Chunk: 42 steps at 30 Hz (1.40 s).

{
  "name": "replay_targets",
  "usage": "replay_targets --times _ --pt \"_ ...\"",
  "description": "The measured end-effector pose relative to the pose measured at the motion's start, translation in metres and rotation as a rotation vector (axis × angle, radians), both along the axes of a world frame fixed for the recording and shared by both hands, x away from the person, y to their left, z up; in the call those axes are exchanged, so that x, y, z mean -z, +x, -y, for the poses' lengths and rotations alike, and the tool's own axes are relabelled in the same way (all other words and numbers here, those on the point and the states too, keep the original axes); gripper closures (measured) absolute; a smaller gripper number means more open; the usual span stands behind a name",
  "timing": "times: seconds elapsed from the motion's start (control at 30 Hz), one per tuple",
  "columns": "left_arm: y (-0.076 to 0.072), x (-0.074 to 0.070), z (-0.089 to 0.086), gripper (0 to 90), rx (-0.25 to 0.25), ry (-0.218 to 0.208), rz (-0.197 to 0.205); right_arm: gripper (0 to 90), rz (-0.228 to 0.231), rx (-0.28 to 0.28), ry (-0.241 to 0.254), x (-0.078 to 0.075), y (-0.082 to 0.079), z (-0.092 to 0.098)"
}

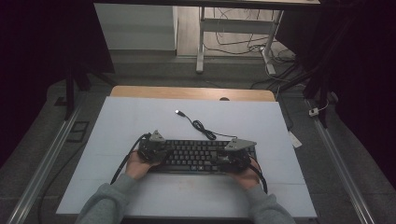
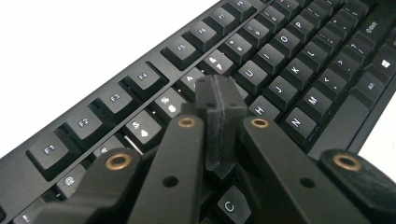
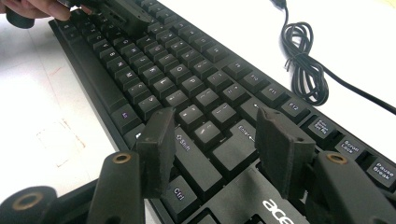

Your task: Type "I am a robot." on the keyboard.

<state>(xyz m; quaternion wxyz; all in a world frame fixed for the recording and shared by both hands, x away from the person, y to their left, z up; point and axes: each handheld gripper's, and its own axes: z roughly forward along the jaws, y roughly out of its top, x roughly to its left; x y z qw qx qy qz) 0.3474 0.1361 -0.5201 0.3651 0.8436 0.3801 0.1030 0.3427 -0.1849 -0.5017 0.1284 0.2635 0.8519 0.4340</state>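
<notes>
Below, matte black keyboard with blocky square keycaps, coiled cable.

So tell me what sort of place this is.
Probably a lab or office workroom set up for recording. A keyboard with its loose cable lies on a white-topped table; behind it stands a desk frame with tangled wires on the floor.

Looks like a lab / test room, not a home. White work table sits on grey carpet floor, metal floor rails each side, black curtains around. Behind: desk frame w/ loose cables on floor, white cabinet.
</notes>
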Motion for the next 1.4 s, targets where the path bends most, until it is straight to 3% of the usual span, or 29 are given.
replay_targets --times 0.3,0.53,0.73,0.93,1.23,1.4 --pt "-0.006 -0.01 -0.006 88.8 -0.007 -0.031 0.02 48.4 0.006 0.003 0.004 -0.002 0.0 0.001" --pt "-0.016 -0.022 -0.022 84.7 -0.017 -0.071 0.04 48.3 0.006 0.01 0.007 -0.002 0.0 0.003" --pt "-0.027 -0.026 -0.041 66.5 -0.041 -0.09 0.04 48.2 0.006 0.014 0.007 -0.003 0.0 0.004" --pt "-0.035 -0.026 -0.056 47.2 -0.072 -0.097 0.016 47.9 0.003 0.012 0.011 -0.003 0.0 0.004" --pt "-0.049 -0.022 -0.074 34.3 -0.102 -0.092 0.009 47.5 0.002 0.007 0.018 -0.003 0.0 0.004" --pt "-0.049 -0.02 -0.08 29.8 -0.117 -0.093 0.003 47.7 0.005 -0.001 0.025 -0.004 -0.001 0.002"
